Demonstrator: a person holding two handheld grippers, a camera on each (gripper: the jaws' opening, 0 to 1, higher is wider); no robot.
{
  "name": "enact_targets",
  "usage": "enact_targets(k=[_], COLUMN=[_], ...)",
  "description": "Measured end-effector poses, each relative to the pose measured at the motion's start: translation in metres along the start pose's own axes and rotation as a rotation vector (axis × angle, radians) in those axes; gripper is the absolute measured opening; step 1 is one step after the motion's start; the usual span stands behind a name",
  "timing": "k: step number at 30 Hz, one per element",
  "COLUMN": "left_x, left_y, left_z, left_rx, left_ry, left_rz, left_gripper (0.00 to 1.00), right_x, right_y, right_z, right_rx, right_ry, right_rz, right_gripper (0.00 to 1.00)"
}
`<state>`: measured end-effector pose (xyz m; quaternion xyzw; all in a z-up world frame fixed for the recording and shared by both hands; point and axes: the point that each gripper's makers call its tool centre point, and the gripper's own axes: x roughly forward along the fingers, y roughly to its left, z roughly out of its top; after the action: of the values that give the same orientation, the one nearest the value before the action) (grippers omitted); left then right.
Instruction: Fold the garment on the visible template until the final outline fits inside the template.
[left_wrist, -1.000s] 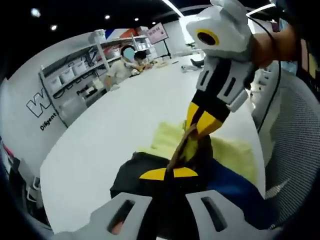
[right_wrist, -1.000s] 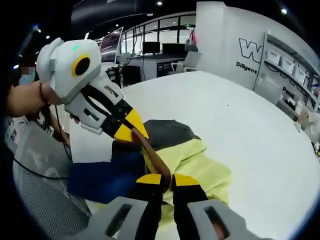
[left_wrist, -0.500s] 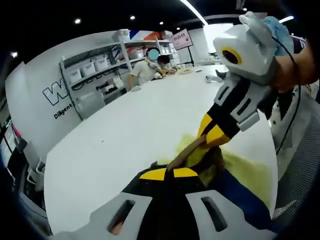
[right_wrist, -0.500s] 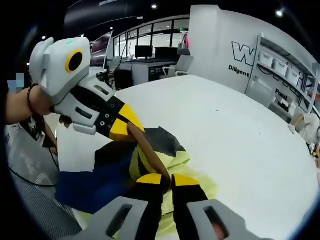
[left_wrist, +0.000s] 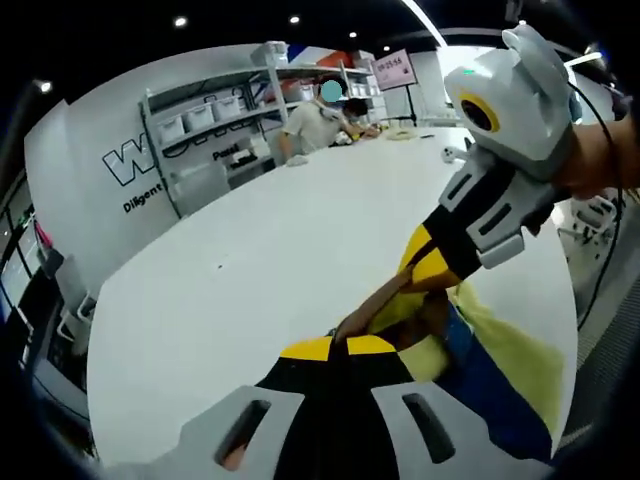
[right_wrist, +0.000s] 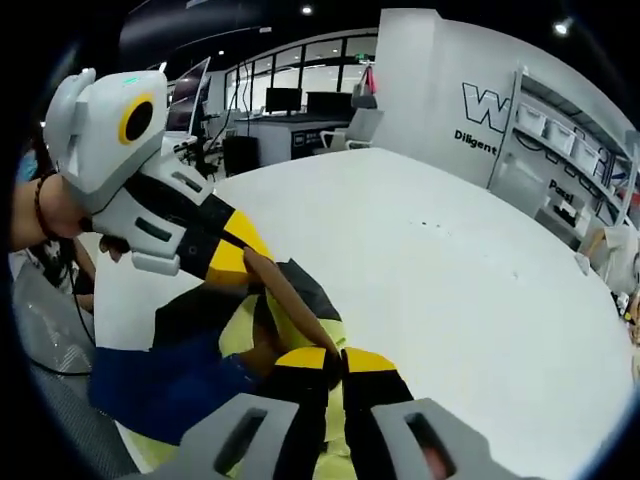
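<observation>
Currently pinching garment (right_wrist: 190, 375) at table (right_wrist: 420, 260) edge, both grippers (left_wrist: 335, 345) (right_wrist: 335, 355) pressed together on brown trim (right_wrist: 290, 310); risking slippage, bunching, cloth sliding off.

A black, blue and pale-yellow garment (right_wrist: 200, 350) lies bunched at the white table's (right_wrist: 450, 270) near edge, 1 brown strip (right_wrist: 290, 305) pulled taut.
</observation>
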<state>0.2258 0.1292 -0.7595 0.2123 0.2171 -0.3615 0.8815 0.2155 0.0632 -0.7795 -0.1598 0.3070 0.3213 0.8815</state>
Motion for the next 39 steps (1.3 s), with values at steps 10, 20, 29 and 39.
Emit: enact_targets(k=[10,20,29,39], left_x=[0.021,0.034,0.033,0.032], left_y=[0.002,-0.001,-0.002,0.0], left_z=[-0.025,-0.046,-0.048,-0.047], left_rx=[-0.052,-0.105,-0.138,-0.157], left_ry=[0.078,0.154,0.156,0.139], left_rz=[0.009,-0.003,-0.011,-0.016], left_gripper=[0.05,0.05,0.05,0.05], right_x=[0.024,0.042,0.039,0.006], right_y=[-0.008,-0.011,-0.015,-0.02], right_z=[-0.013,-0.026,-0.025,-0.006], right_rx=[0.06,0.07,0.092,0.258], right_ry=[0.052,0.104,0.091,-0.024], right_rz=[0.018,0.02,0.0,-0.116], right_gripper=[0.0,0.0,0.1,0.29])
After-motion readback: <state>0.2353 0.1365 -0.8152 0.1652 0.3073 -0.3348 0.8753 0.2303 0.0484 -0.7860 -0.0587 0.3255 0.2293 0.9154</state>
